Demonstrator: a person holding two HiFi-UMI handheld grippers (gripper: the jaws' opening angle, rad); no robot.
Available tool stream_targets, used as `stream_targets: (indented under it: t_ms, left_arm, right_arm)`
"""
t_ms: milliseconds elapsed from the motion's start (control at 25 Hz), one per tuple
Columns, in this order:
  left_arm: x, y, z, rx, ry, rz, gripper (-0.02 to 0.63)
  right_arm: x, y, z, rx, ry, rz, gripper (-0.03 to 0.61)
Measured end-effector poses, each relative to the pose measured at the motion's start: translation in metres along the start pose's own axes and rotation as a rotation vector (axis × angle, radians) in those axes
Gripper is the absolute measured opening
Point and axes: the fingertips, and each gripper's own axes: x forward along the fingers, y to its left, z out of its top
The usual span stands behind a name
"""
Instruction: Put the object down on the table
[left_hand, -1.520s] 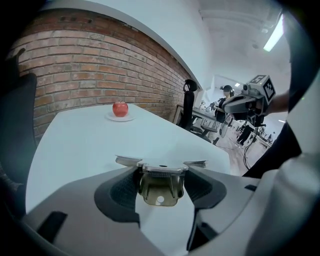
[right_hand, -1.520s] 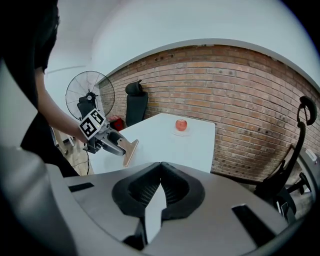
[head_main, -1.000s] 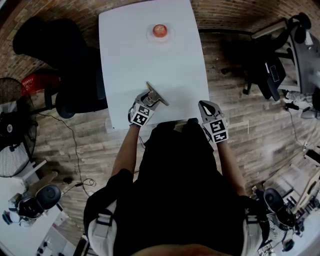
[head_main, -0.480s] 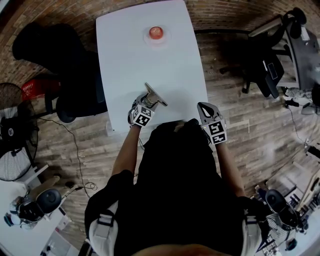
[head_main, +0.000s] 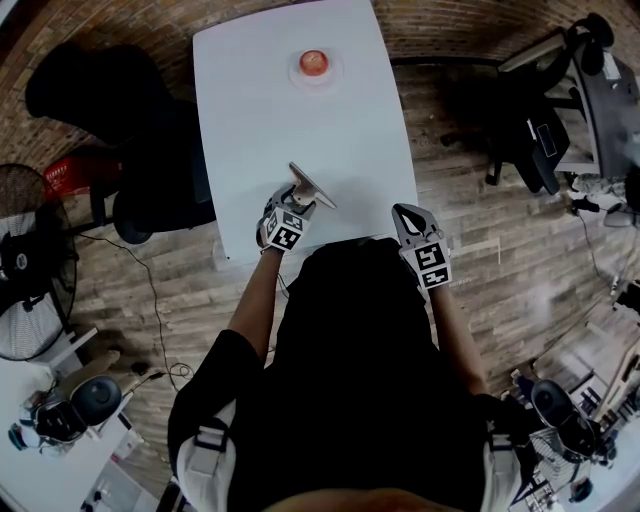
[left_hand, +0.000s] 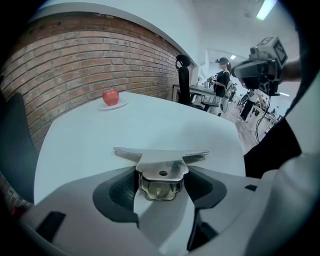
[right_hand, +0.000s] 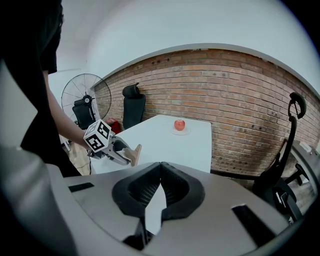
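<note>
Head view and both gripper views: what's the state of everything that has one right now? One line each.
Left gripper: jaws shut on the metal piece.
Metal piece: gripped, over the near end of the table; contact with the top unclear.
Right gripper: jaws shut, empty.
Apple: whole, sitting on the plate.
Plate: flat at the table's far end, holding the apple.
</note>
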Motion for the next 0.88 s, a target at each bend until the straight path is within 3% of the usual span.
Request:
stream_targets:
  t_ms: [240,480,880]
  left_arm:
    - [0.0,0.002,-0.004,-0.055,-0.022,-0.012,0.293]
    - [-0.003,0.002,0.003,-0.124,-0.082,-0.003,0.339]
    - [-0.034,0.008,0.033,-0.112,-0.142,0.129,0.345]
  right_arm:
    - [-0.002,0.001,0.004,-0.01,-0.009,0.004,0.0]
    - [-0.005,0.0,0.01,-0.023,-0.024,0.01,0.0]
    - [-0.009,-0.008,0.015,-0.03,-0.049,0.067,0.0]
